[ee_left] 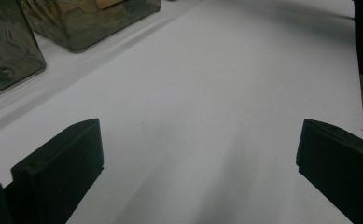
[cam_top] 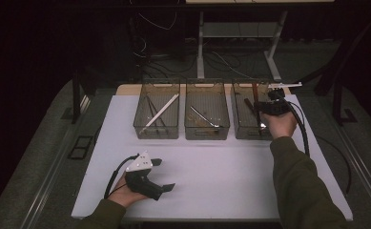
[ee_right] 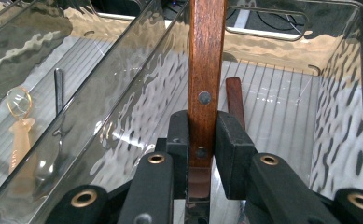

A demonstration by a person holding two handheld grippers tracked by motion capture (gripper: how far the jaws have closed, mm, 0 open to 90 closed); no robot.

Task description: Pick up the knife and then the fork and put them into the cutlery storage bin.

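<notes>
My right gripper (cam_top: pixel 269 106) (ee_right: pixel 201 133) is shut on a knife with a brown wooden handle (ee_right: pixel 206 56), gripped near the blade end. The handle (cam_top: pixel 255 91) stands upright over the right clear bin (cam_top: pixel 242 130) (ee_right: pixel 342 93). A second brown-handled utensil (ee_right: pixel 235 100) lies on that bin's floor. My left gripper (cam_top: pixel 163 174) (ee_left: pixel 198 158) rests at the near left of the white table (cam_top: pixel 221 171), open, with bare tabletop between its jaws.
Three clear bins stand in a row at the back. The left bin (cam_top: pixel 157 131) holds a long white stick (cam_top: pixel 161 112). The middle bin (cam_top: pixel 207 131) holds a metal utensil (ee_right: pixel 58 93) and a gold-rimmed piece (ee_right: pixel 18 102). Cables and table legs lie beyond the table.
</notes>
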